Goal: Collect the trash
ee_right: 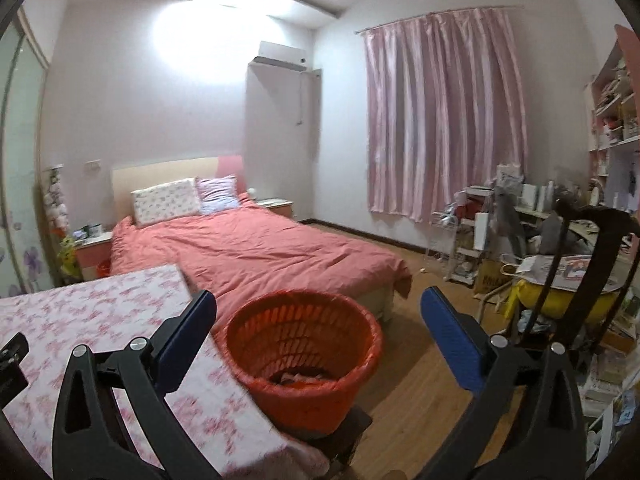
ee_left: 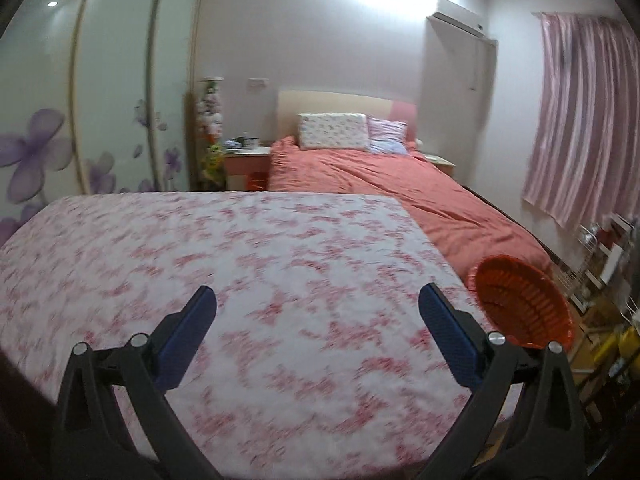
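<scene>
Both spread wide and empty: left gripper (ee_left: pixel 318 308) over the table (ee_left: pixel 240 248), right gripper (ee_right: pixel 318 312) off its right edge. Orange basket (ee_right: pixel 304 356) just beside that edge, trash (ee_right: pixel 298 378) at its bottom.

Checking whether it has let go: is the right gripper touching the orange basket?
Apart. The right wrist view shows the right gripper wide open, its fingertips short of the orange basket, nothing between.
</scene>
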A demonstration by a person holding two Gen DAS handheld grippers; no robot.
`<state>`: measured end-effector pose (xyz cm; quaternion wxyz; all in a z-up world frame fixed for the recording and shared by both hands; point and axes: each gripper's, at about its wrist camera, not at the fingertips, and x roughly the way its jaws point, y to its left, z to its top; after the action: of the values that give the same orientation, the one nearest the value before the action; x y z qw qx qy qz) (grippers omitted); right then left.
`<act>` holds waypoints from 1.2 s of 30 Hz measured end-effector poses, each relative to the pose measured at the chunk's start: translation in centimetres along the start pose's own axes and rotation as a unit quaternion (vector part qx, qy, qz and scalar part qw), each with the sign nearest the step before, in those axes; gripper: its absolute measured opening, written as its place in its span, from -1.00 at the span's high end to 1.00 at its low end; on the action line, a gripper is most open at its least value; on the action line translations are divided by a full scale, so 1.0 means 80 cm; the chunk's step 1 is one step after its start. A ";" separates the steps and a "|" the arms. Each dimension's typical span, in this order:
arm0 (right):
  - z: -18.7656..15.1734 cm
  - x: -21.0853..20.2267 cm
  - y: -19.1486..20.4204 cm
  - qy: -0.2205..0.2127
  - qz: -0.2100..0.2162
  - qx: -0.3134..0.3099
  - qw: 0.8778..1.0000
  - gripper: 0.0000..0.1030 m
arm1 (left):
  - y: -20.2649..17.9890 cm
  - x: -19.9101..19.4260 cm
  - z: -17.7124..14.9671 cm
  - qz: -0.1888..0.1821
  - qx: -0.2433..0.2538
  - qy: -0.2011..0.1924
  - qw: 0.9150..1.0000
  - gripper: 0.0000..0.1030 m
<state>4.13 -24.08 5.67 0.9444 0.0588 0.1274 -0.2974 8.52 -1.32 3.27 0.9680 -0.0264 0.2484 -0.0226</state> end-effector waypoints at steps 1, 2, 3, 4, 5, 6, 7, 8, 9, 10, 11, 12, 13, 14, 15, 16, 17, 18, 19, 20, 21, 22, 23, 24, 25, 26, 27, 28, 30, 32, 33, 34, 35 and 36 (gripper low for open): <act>-0.003 -0.004 -0.001 0.007 0.010 -0.001 1.000 -0.96 | 0.004 -0.003 -0.004 0.002 -0.001 0.000 1.000 -0.92; -0.005 -0.005 0.000 0.013 0.016 -0.001 1.000 -0.96 | 0.007 -0.006 -0.008 0.004 -0.003 0.001 1.000 -0.92; -0.007 -0.006 0.001 0.017 0.019 -0.002 1.000 -0.96 | 0.011 -0.009 -0.012 0.006 -0.005 0.002 1.000 -0.92; -0.012 -0.009 0.004 0.025 0.024 -0.006 0.999 -0.96 | 0.014 -0.012 -0.016 0.007 -0.007 0.005 1.000 -0.92; -0.014 -0.009 0.006 0.032 0.029 -0.008 0.999 -0.96 | 0.016 -0.014 -0.020 0.007 -0.008 0.005 1.000 -0.92; -0.017 -0.011 0.008 0.037 0.034 -0.009 0.999 -0.96 | 0.018 -0.017 -0.023 0.007 -0.007 0.005 1.000 -0.92; -0.018 -0.011 0.008 0.044 0.038 -0.010 0.998 -0.96 | 0.019 -0.020 -0.026 0.009 -0.005 0.004 1.000 -0.92; -0.019 -0.011 0.010 0.052 0.044 -0.012 0.998 -0.96 | 0.019 -0.022 -0.029 0.011 -0.003 0.002 1.000 -0.92; -0.022 -0.013 0.013 0.057 0.047 -0.013 0.997 -0.96 | 0.020 -0.025 -0.032 0.013 -0.001 0.000 1.000 -0.92; -0.023 -0.014 0.015 0.062 0.050 -0.015 0.997 -0.96 | 0.021 -0.028 -0.035 0.016 0.001 -0.003 1.000 -0.92; -0.028 -0.019 0.019 0.066 0.052 -0.017 0.996 -0.96 | 0.023 -0.032 -0.037 0.018 0.001 -0.006 1.000 -0.92; -0.029 -0.020 0.019 0.069 0.054 -0.017 0.996 -0.96 | 0.025 -0.036 -0.039 0.019 0.001 -0.009 1.000 -0.92; -0.035 -0.024 0.021 0.072 0.056 -0.018 0.996 -0.96 | 0.027 -0.039 -0.041 0.021 0.001 -0.011 1.000 -0.92; -0.036 -0.026 0.021 0.075 0.058 -0.017 0.995 -0.96 | 0.028 -0.042 -0.043 0.022 0.002 -0.014 1.000 -0.92; -0.039 -0.027 0.022 0.077 0.059 -0.016 0.995 -0.96 | 0.028 -0.045 -0.045 0.023 0.003 -0.015 1.000 -0.92; -0.041 -0.027 0.022 0.080 0.058 -0.015 0.995 -0.96 | 0.029 -0.046 -0.046 0.023 0.004 -0.016 1.000 -0.92; -0.042 -0.027 0.021 0.083 0.056 -0.014 0.995 -0.96 | 0.029 -0.048 -0.047 0.024 0.004 -0.017 1.000 -0.92; -0.044 -0.027 0.021 0.087 0.054 -0.013 0.995 -0.96 | 0.029 -0.049 -0.049 0.024 0.005 -0.017 1.000 -0.92; -0.045 -0.027 0.020 0.090 0.051 -0.013 0.995 -0.96 | 0.030 -0.051 -0.049 0.025 0.004 -0.017 1.000 -0.92; -0.046 -0.026 0.020 0.094 0.048 -0.012 0.994 -0.96 | 0.030 -0.051 -0.049 0.026 0.004 -0.017 1.000 -0.92; -0.048 -0.025 0.019 0.100 0.046 -0.012 0.994 -0.96 | 0.029 -0.052 -0.050 0.027 0.005 -0.016 1.000 -0.92; -0.047 -0.025 0.018 0.103 0.044 -0.011 0.994 -0.96 | 0.027 -0.052 -0.050 0.027 0.006 -0.015 1.000 -0.92; -0.050 -0.024 0.018 0.105 0.044 -0.010 0.993 -0.96 | 0.026 -0.052 -0.051 0.027 0.007 -0.013 1.000 -0.92; -0.051 -0.024 0.018 0.109 0.044 -0.010 0.993 -0.96 | 0.024 -0.051 -0.052 0.026 0.009 -0.011 1.000 -0.92; -0.051 -0.024 0.018 0.112 0.043 -0.011 0.993 -0.96 | 0.024 -0.051 -0.053 0.026 0.010 -0.009 1.000 -0.92; -0.052 -0.024 0.018 0.114 0.044 -0.011 0.993 -0.96 | 0.023 -0.051 -0.054 0.026 0.011 -0.007 1.000 -0.92; -0.054 -0.023 0.018 0.117 0.046 -0.011 0.992 -0.96 | 0.022 -0.051 -0.054 0.027 0.012 -0.006 1.000 -0.92; -0.054 -0.023 0.018 0.119 0.047 -0.012 0.992 -0.96 | 0.022 -0.050 -0.054 0.027 0.012 -0.004 1.000 -0.92; -0.057 -0.023 0.018 0.124 0.051 -0.012 0.991 -0.96 | 0.022 -0.050 -0.055 0.024 0.010 -0.001 1.000 -0.92; -0.058 -0.023 0.019 0.129 0.054 -0.013 0.990 -0.96 | 0.023 -0.049 -0.055 0.021 0.008 0.003 1.000 -0.92; -0.060 -0.022 0.019 0.133 0.055 -0.014 0.989 -0.96 | 0.024 -0.048 -0.056 0.020 0.007 0.006 1.000 -0.92; -0.061 -0.021 0.020 0.136 0.056 -0.014 0.989 -0.96 | 0.025 -0.047 -0.057 0.019 0.005 0.010 1.000 -0.92; -0.061 -0.021 0.020 0.138 0.056 -0.015 0.989 -0.96 | 0.025 -0.046 -0.058 0.018 0.005 0.012 1.000 -0.92; -0.062 -0.021 0.020 0.141 0.055 -0.016 0.988 -0.96 | 0.025 -0.045 -0.059 0.017 0.004 0.015 1.000 -0.92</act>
<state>2.75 -20.92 1.41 0.9328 0.0920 0.2603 -0.2317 3.15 0.69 0.78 0.9645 -0.0182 0.2634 -0.0073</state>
